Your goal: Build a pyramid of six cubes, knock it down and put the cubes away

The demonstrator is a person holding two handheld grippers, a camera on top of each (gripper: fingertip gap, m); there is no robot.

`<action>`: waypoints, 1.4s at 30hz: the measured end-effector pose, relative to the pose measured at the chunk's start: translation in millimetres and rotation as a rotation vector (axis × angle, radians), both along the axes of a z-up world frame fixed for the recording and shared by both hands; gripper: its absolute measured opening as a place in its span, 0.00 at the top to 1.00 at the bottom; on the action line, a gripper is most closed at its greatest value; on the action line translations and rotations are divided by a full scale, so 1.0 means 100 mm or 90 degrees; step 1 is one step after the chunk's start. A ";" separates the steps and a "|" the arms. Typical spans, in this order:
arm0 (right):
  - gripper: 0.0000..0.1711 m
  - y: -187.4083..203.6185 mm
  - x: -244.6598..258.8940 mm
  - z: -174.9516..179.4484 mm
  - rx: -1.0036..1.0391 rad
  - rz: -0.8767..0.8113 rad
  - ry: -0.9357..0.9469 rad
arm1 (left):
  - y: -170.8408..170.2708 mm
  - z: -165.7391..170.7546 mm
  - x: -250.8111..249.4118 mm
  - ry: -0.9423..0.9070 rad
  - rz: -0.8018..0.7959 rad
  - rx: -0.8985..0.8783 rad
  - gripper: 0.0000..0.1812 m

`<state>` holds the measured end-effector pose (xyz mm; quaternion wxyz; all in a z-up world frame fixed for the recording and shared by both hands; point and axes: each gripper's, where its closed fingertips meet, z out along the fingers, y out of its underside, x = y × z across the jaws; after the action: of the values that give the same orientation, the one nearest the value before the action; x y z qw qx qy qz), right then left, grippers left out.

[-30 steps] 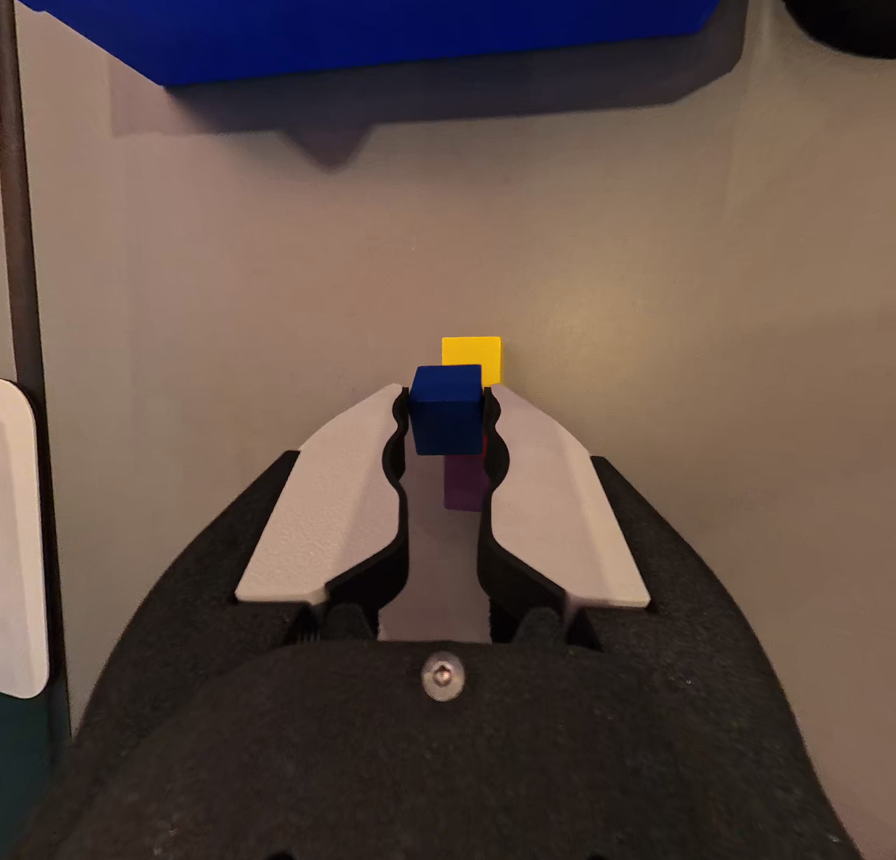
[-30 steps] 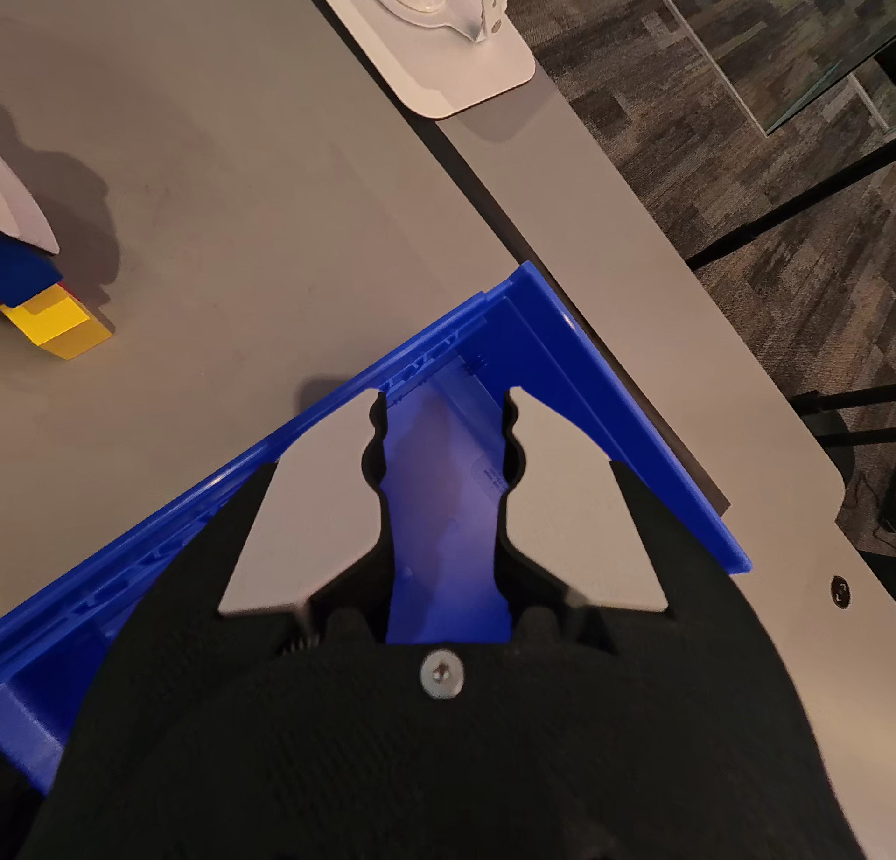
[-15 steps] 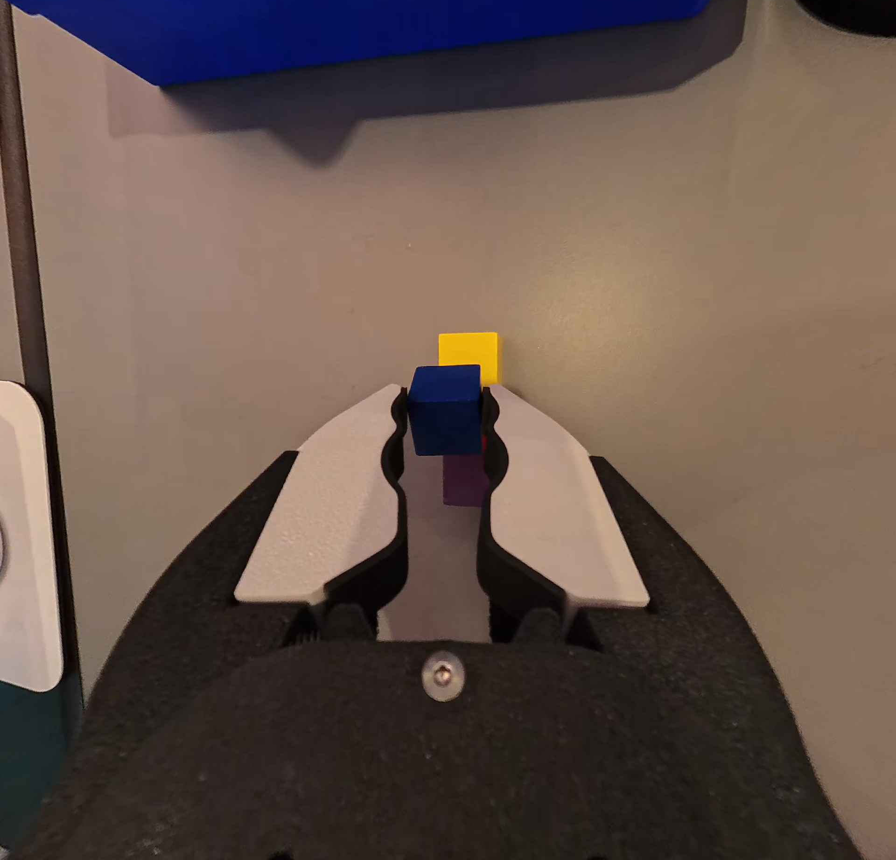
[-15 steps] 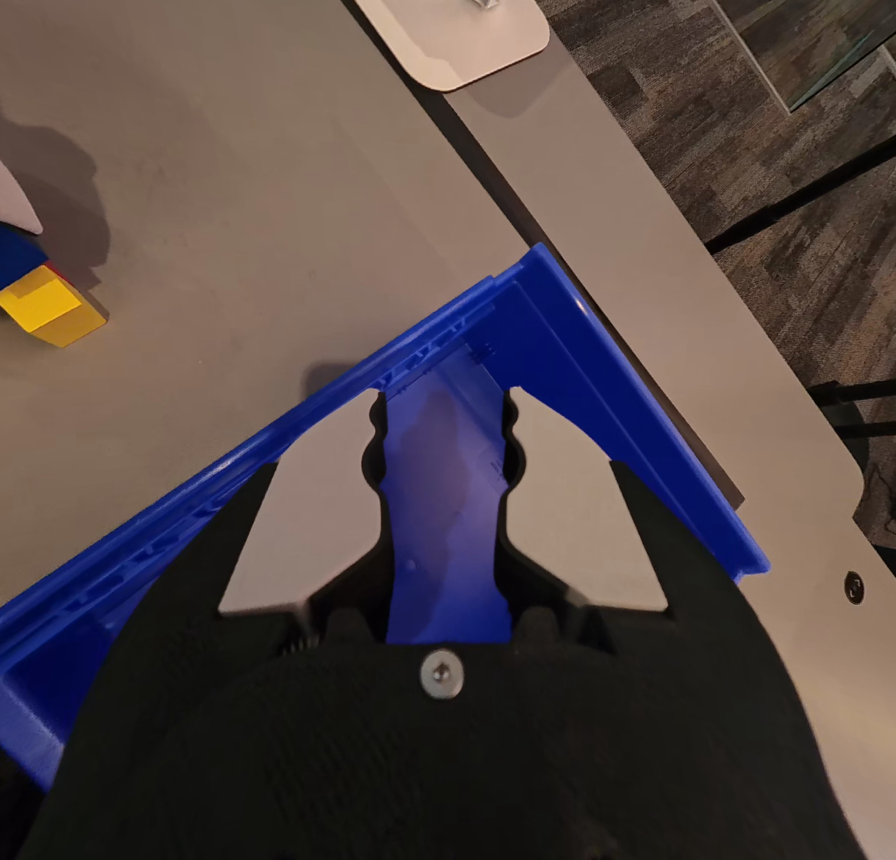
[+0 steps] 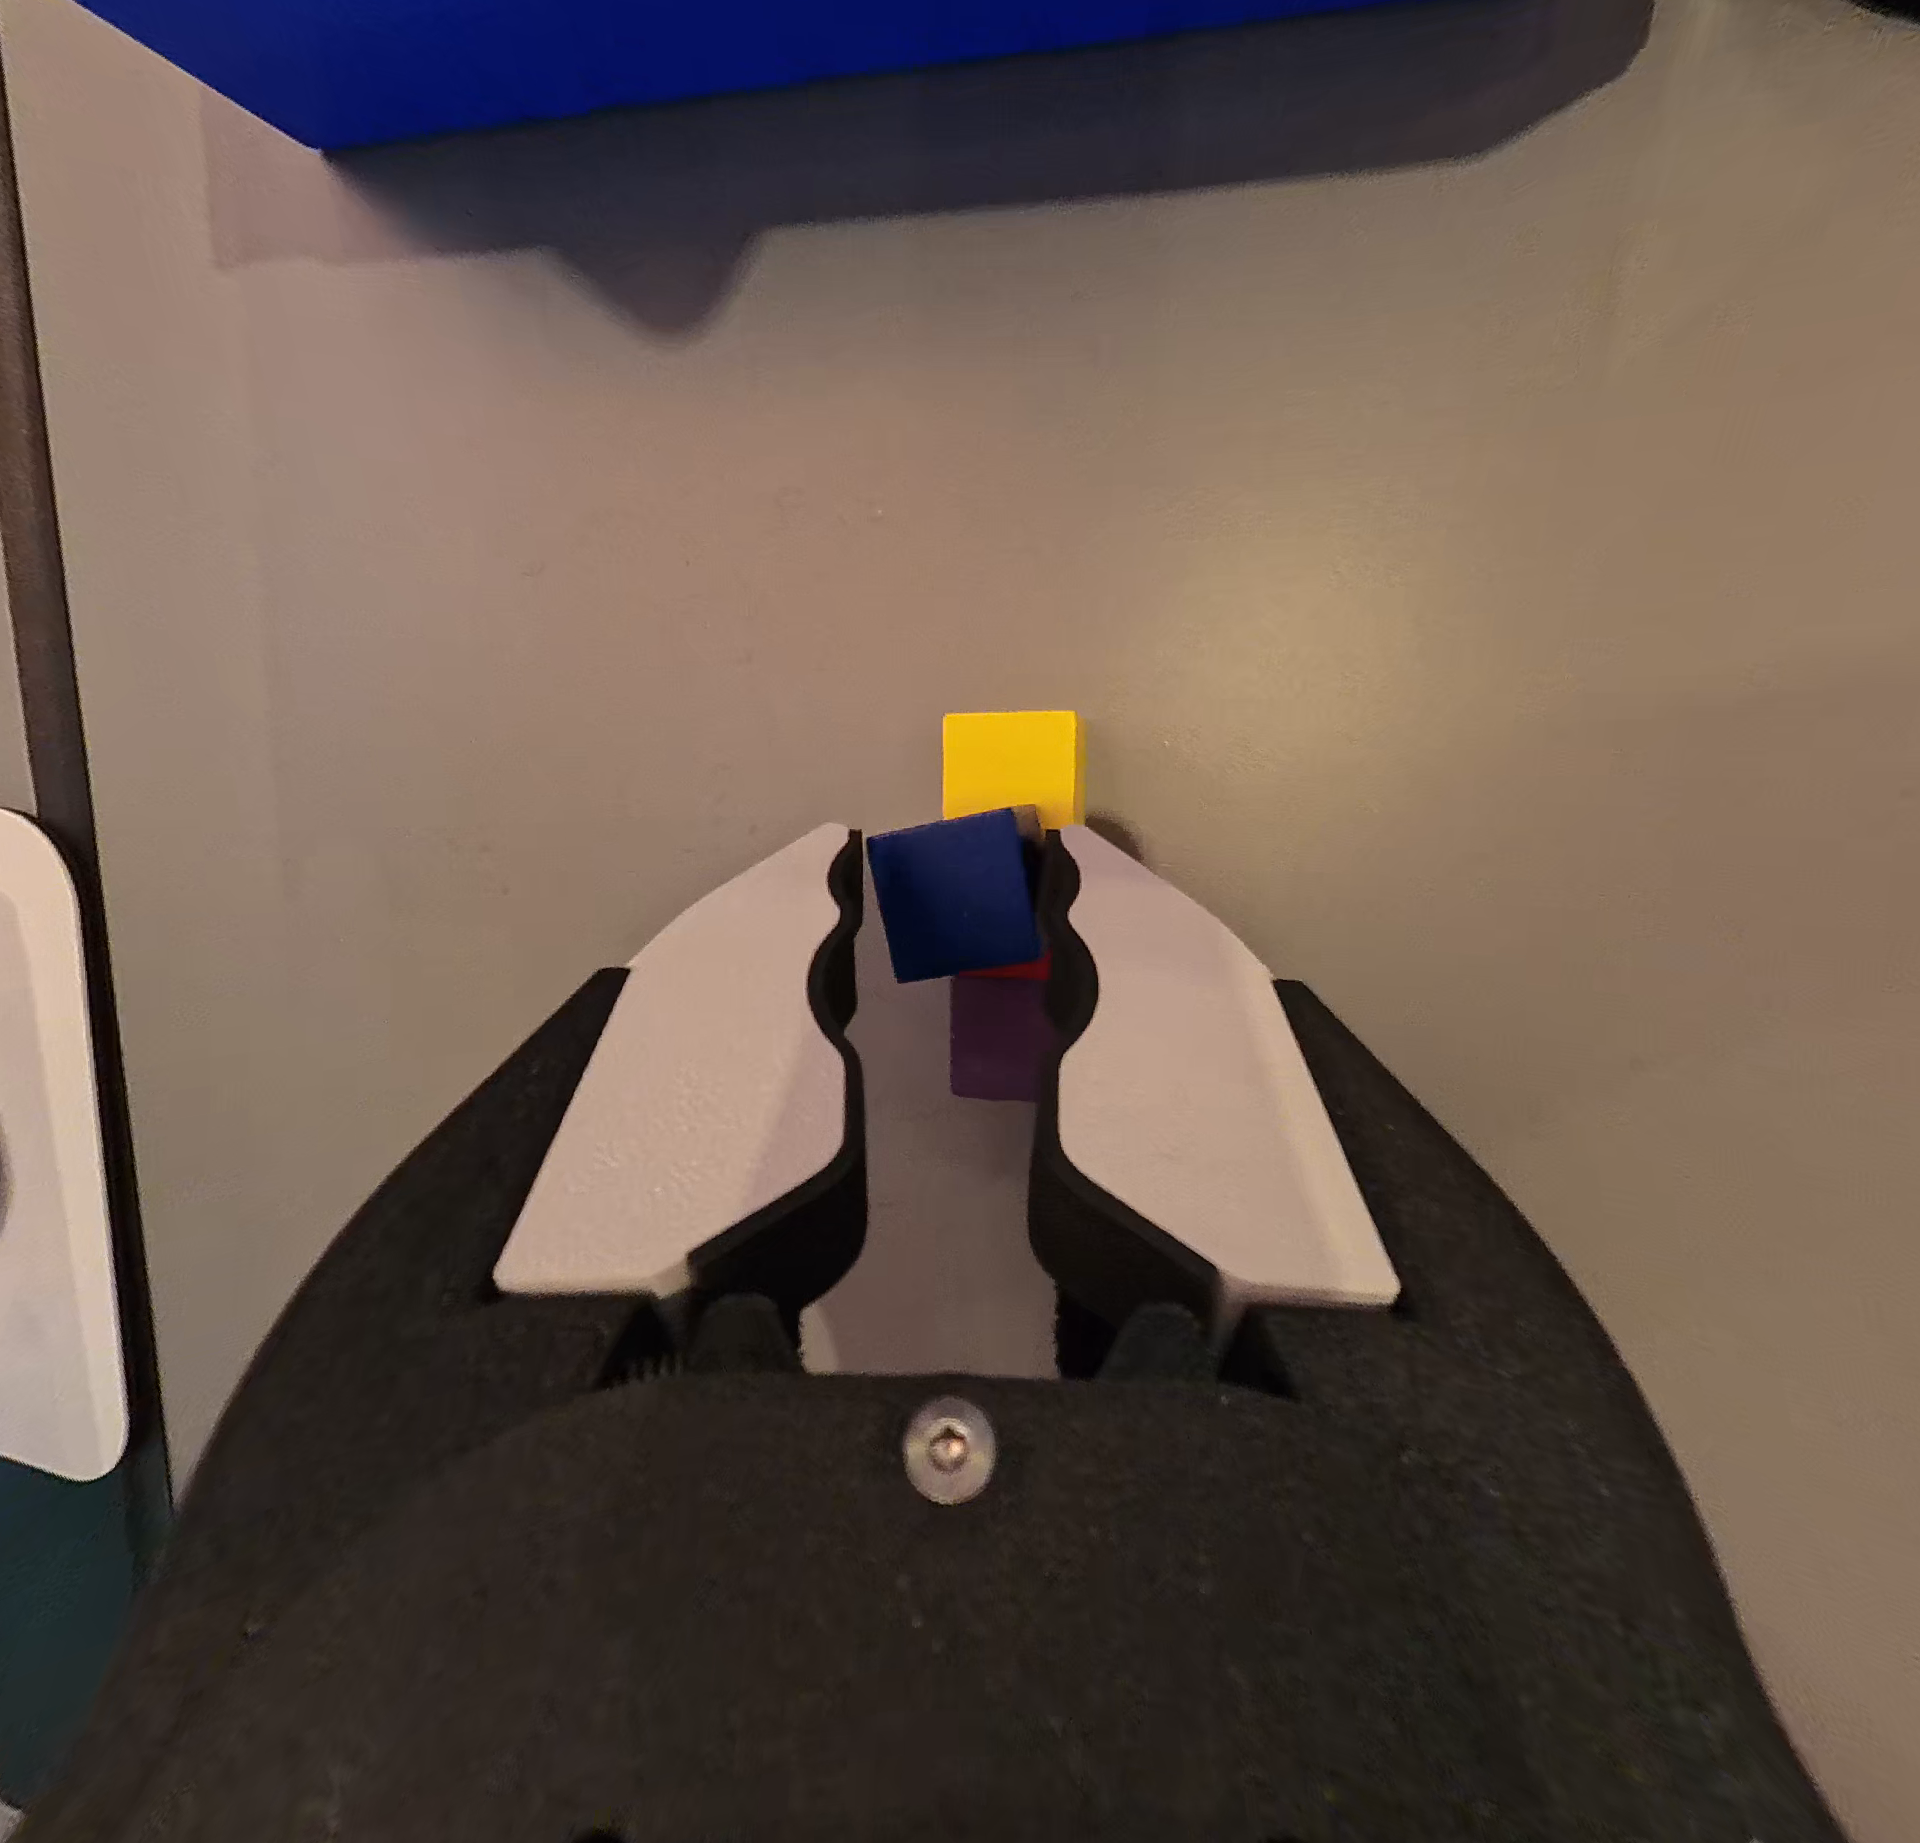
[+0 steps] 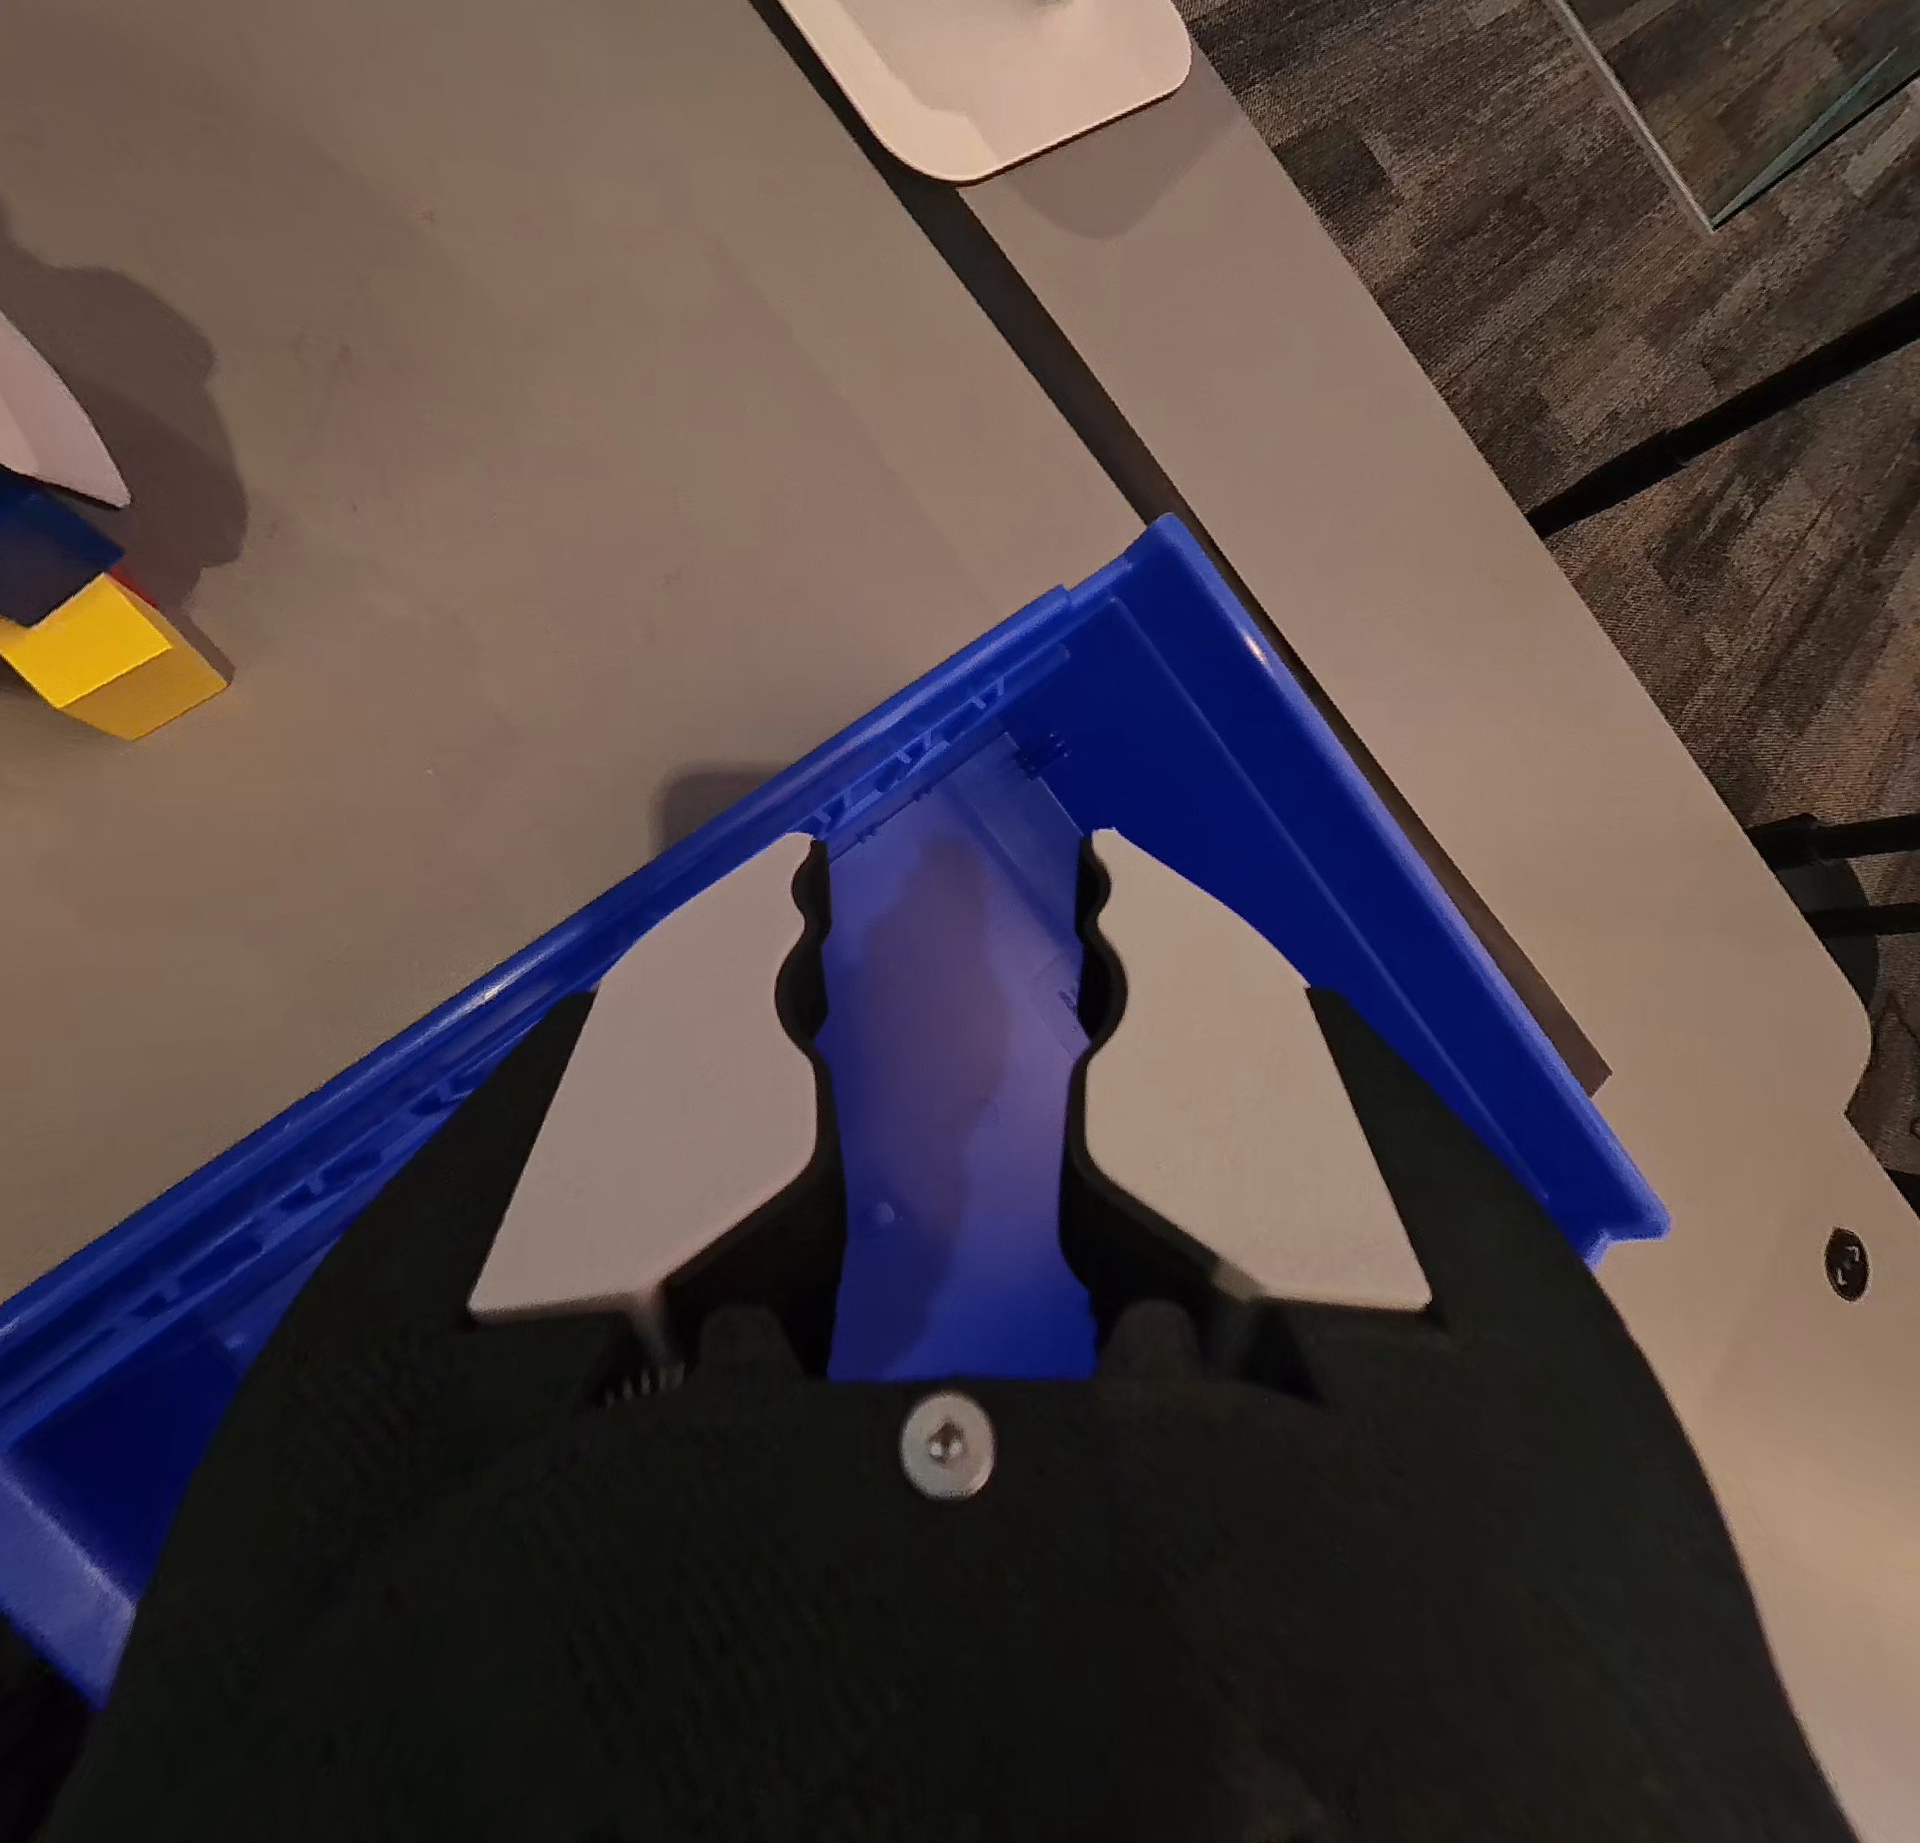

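In the left wrist view a blue cube [image 5: 956, 894] sits tilted between the tips of my left gripper [image 5: 951, 848]. The jaws are slightly apart and a gap shows on the cube's left side. It rests over a row on the table: a yellow cube [image 5: 1010, 770] beyond, a red cube [image 5: 1023, 970] as a sliver beneath, a purple cube [image 5: 997, 1050] nearer. The right wrist view shows the blue cube [image 6: 52, 562] and yellow cube [image 6: 104, 655] at far left. My right gripper [image 6: 951, 848] is open and empty above the blue bin [image 6: 1299, 806].
The blue bin [image 5: 831, 17] lies across the far side of the grey table in the left wrist view. A white flat base [image 6: 987, 58] sits near the table seam, also at the left edge of the left wrist view [image 5: 52, 1149]. Carpet lies beyond the table's right edge. The white flat base [image 6: 987, 58] is about equally far from each gripper, around 35 centimetres.
My left jaws have parted a little and the blue cube has tipped askew between them. My right gripper has drifted slightly over the bin and stays open.
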<state>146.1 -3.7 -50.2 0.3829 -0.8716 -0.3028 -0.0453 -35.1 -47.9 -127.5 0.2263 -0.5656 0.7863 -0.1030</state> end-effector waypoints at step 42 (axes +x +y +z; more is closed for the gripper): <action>0.73 0.00 0.01 -0.05 -0.012 0.002 -0.003 | -0.05 0.05 -0.05 -0.003 0.004 0.001 0.78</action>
<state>147.2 -3.8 -55.3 0.3740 -0.8746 -0.3054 -0.0440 -40.0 -52.7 -122.1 0.2287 -0.5676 0.7841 -0.1032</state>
